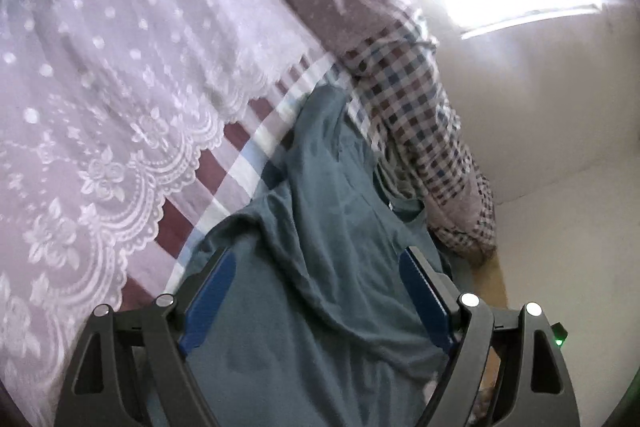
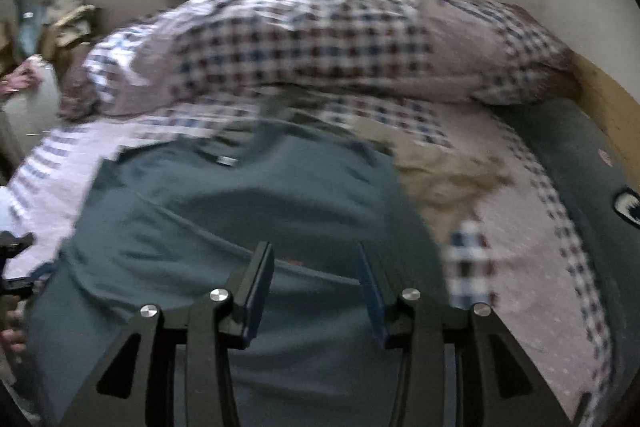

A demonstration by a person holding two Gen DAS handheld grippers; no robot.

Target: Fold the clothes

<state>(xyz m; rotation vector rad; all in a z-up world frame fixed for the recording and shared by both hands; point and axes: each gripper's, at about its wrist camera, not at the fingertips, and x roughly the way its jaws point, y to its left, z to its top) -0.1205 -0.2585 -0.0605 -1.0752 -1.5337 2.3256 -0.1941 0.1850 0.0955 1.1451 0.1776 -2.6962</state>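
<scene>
Nearest my left lens, the left gripper (image 1: 316, 287) stands wide, its blue fingers (image 1: 212, 299) apart with nothing pinched; the teal shirt (image 1: 320, 267) runs beneath and between them, a soft ridge crossing the gap. I cannot tell whether the tips touch the cloth or hover just over it.

In the right view the right gripper (image 2: 316, 287) is about half open, and its fingers (image 2: 256, 295) have no cloth clamped between them. The shirt (image 2: 240, 211) lies spread under them, collar end away from me towards the pillows (image 2: 320, 47), on the bed (image 2: 520, 267). A tan garment (image 2: 444, 171) sits touching the shirt's right edge. At the left edge of this view I make out part of the other gripper beside the shirt.

I judge the shirt to be light, limp knit: it will drape, sag and slide over the bedding, and a single-layer pinch may drag a wrinkle rather than lift a clean edge. It is not fragile. I would take it at a hem corner or along a side seam, where the fabric is doubled and gives the fingers something to bite, one gripper to each corner so the edge stays taut. The lace cover (image 1: 100, 107) to the left could snag, so I would keep clear of it.
</scene>
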